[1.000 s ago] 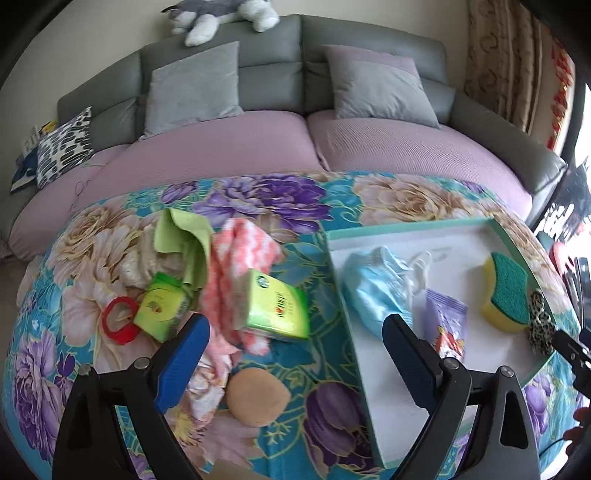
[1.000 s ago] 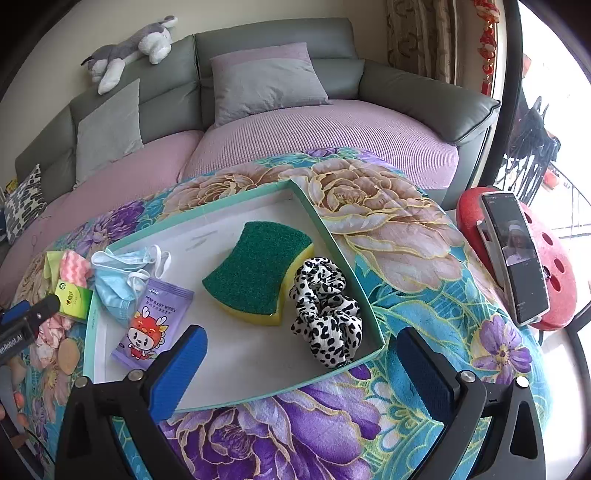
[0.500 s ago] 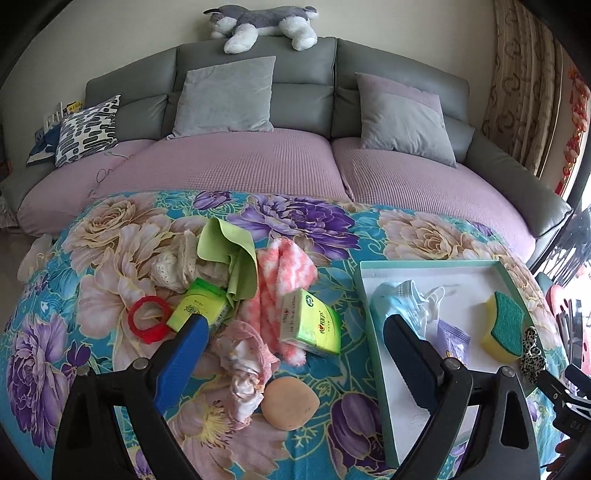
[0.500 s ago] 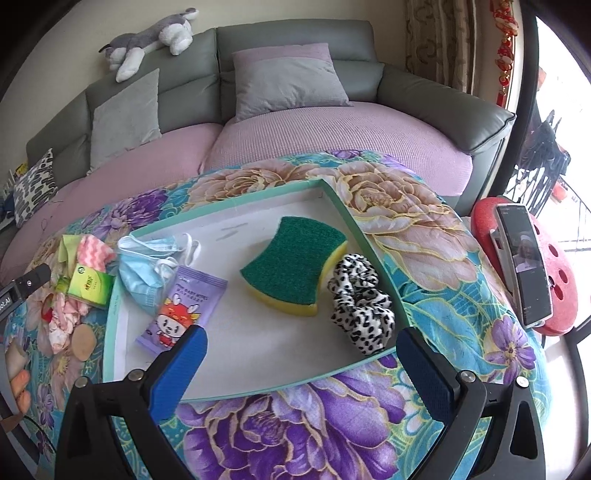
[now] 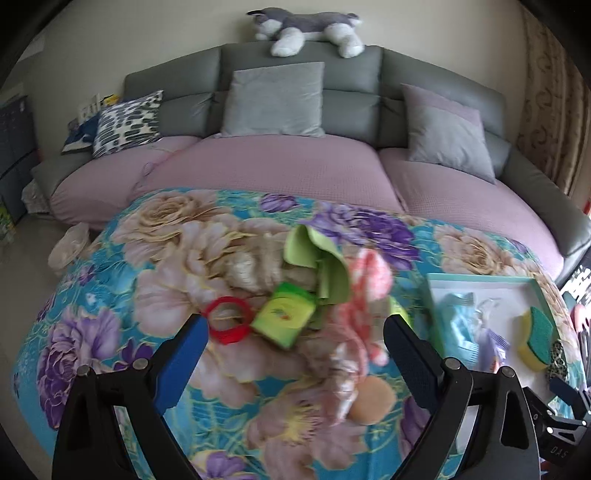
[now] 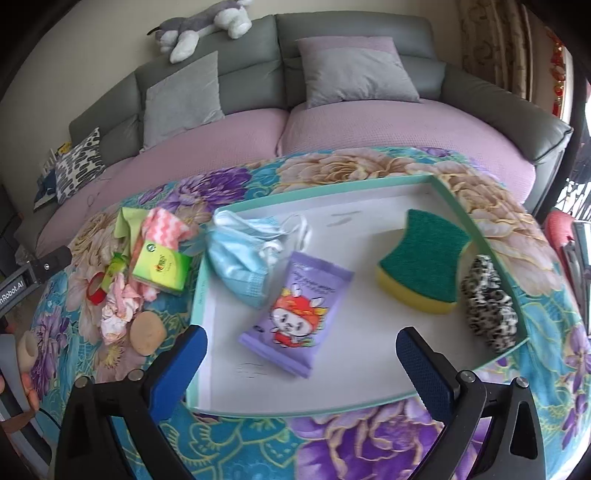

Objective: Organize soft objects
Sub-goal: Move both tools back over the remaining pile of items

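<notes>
My left gripper [image 5: 295, 332] is open above the flowered cloth, nothing between its fingers. Just beyond it lies a pile: a red ring [image 5: 229, 325], a green tissue pack [image 5: 284, 319], a green cloth [image 5: 317, 258], a pink-and-white cloth [image 5: 369, 280], a crumpled pink cloth [image 5: 343, 362] and a beige round puff [image 5: 369, 402]. My right gripper [image 6: 303, 343] is open over the near side of the teal-rimmed white tray [image 6: 369, 229]. In the tray lie a blue mask [image 6: 240, 254], a purple packet [image 6: 295, 314], a green-yellow sponge [image 6: 421, 262] and a leopard scrunchie [image 6: 487, 299].
A grey sofa with pink seat covers [image 5: 277, 173] and cushions curves behind the table. A plush dog [image 5: 303, 26] lies on its back. A red stool [image 6: 561, 229] stands off the table's right edge. A person's hand [image 6: 26, 350] shows at lower left.
The left view has swung left and pulled back, so the pile now sits between its fingers. The right view has shifted left over the tray. Both grippers stay open.
</notes>
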`<state>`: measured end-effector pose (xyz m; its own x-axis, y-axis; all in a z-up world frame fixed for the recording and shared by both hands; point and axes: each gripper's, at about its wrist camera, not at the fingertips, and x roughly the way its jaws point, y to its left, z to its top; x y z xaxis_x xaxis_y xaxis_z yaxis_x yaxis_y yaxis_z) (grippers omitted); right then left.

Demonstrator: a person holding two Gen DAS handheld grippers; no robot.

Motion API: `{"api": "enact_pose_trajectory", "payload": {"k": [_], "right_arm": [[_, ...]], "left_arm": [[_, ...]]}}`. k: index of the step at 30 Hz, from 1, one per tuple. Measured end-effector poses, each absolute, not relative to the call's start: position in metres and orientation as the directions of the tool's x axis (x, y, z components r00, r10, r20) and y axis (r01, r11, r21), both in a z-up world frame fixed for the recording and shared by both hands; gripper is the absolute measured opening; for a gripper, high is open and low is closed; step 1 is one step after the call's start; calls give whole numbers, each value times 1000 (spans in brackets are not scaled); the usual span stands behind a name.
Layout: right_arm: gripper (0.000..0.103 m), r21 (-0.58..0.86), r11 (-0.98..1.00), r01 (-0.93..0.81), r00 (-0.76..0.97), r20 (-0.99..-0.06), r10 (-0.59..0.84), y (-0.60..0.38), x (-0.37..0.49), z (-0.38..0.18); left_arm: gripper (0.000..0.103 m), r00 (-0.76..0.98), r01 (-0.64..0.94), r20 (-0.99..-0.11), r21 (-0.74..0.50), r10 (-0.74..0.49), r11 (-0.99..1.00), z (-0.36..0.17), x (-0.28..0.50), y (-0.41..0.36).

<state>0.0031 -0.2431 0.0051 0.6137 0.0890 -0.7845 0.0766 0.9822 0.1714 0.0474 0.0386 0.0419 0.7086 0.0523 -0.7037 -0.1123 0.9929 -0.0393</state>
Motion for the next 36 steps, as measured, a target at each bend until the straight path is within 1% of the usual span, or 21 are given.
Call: {"api": "enact_pose_trajectory", "payload": {"k": [6, 12, 20, 27, 34, 36], "right_arm": [[103, 184, 983, 26, 599, -790, 132, -213, 15, -4], [103, 196, 980, -23, 588, -790, 172, -184, 25, -7], [103, 190, 977, -99, 565, -797, 212, -150, 33, -11], [103, 181, 977, -109, 552, -807, 211, -145, 41, -18], [103, 194, 976, -100, 550, -807, 217, -149, 43, -19], [103, 199, 975, -97, 550, -806, 219, -152, 43, -18]], "left_arm": [[96, 693, -199, -716, -69, 90, 977, 36, 46, 79], [96, 689, -205, -722, -117, 58, 972, 28, 48, 93], [96, 654, -146, -757, -141, -11, 979, 9, 57, 80], [96, 626, -79, -773, -193, -102, 978, -3, 64, 60], [96, 589, -23, -801, -150, -107, 988, -11, 69, 40], [96, 574, -13, -811, -153, -118, 988, -13, 70, 36]]}}
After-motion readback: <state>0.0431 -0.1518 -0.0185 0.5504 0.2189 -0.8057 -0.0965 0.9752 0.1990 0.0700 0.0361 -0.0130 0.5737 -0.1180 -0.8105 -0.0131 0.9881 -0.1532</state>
